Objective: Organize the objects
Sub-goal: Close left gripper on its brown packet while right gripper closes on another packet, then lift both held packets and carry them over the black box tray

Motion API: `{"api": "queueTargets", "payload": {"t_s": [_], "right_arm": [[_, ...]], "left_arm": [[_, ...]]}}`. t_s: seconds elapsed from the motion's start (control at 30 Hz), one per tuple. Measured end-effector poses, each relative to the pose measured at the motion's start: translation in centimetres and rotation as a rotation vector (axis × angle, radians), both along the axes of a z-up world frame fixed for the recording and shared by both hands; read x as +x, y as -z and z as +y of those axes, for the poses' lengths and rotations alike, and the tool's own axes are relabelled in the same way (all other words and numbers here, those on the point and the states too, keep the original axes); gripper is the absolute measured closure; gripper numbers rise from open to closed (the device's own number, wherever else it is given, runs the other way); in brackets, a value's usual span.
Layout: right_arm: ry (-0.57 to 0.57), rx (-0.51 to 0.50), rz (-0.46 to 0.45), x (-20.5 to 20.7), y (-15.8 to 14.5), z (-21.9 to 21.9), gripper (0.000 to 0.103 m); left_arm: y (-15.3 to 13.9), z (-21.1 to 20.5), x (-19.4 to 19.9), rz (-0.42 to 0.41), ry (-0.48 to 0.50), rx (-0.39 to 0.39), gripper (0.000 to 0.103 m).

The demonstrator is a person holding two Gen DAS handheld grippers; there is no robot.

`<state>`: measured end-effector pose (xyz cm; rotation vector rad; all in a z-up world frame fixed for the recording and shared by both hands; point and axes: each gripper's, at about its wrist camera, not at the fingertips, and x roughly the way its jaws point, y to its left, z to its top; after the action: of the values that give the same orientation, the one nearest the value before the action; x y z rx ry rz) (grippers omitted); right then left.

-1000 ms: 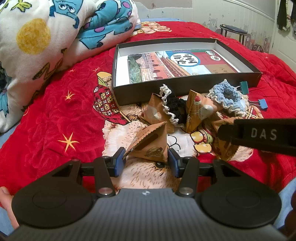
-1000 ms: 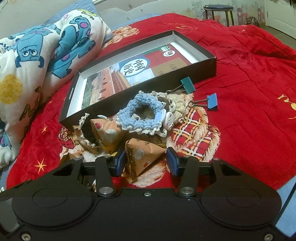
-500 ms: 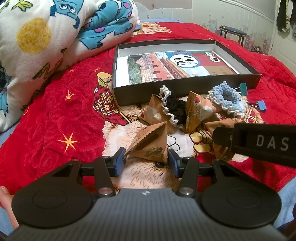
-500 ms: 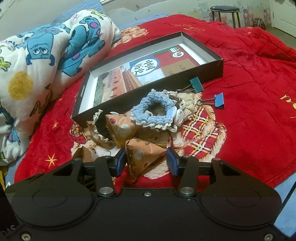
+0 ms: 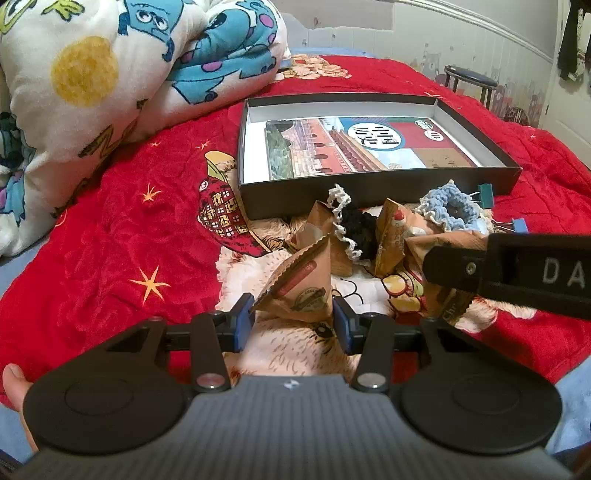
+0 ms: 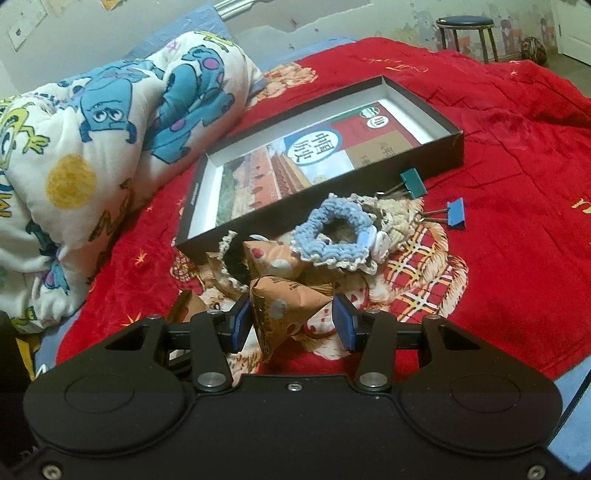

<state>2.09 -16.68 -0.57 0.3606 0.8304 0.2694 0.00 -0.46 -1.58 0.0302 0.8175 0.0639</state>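
Observation:
A black shallow box [image 5: 369, 192] with a printed sheet inside lies on the red bedspread; it also shows in the right wrist view [image 6: 321, 218]. In front of it lies a pile: brown pyramid-shaped packets, a black scrunchie [image 5: 360, 229], a blue crocheted scrunchie [image 6: 340, 230] and two binder clips [image 6: 413, 182]. My left gripper [image 5: 293, 323] is shut on a brown pyramid packet [image 5: 299, 284]. My right gripper [image 6: 293, 323] is shut on another brown packet [image 6: 284, 306] and holds it off the bed. The right gripper's body [image 5: 517, 269] crosses the left wrist view.
A rolled cartoon-print quilt [image 5: 110, 74] lies at the left; it also shows in the right wrist view [image 6: 92, 140]. A dark stool [image 6: 465, 26] stands beyond the bed by the wall. The bed's near edge runs just below both grippers.
My right gripper has lifted and pulled back with its packet, so the pile looks farther away. The left gripper holds its packet almost still.

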Motion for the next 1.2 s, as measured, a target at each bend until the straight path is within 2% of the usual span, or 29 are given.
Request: {"api": "queueTargets", "payload": {"t_s": [0.57,0.73,0.87,0.97,1.13,1.2], "right_arm": [[-0.031,0.128,-0.123,-0.2,-1.7,-0.6,0.058],[-0.050,0.152,-0.176,0.5,-2.8,-0.7,0.058],[-0.069,0.162,-0.227,1.4,-3.7,-1.0,0.058],[-0.091,0.173,-0.242,2.2,-4.2,-1.2,0.058],[-0.109,0.199,-0.251,3.3,-4.3,-1.6,0.058],[-0.103,0.221,-0.240,3.8,-4.0,-1.9,0.058]], "left_arm": [[-1.9,0.4,-0.8,-0.121,-0.010,-0.012,0.054],[-3.0,1.2,-0.5,-0.134,-0.001,-0.030,0.054],[-4.4,1.4,-0.3,-0.177,0.018,0.008,0.054],[-5.4,1.5,0.2,-0.198,0.041,0.012,0.054],[-6.7,2.2,2.3,-0.193,0.053,-0.052,0.054],[-7.3,2.4,3.4,-0.203,0.055,-0.042,0.054]]}}
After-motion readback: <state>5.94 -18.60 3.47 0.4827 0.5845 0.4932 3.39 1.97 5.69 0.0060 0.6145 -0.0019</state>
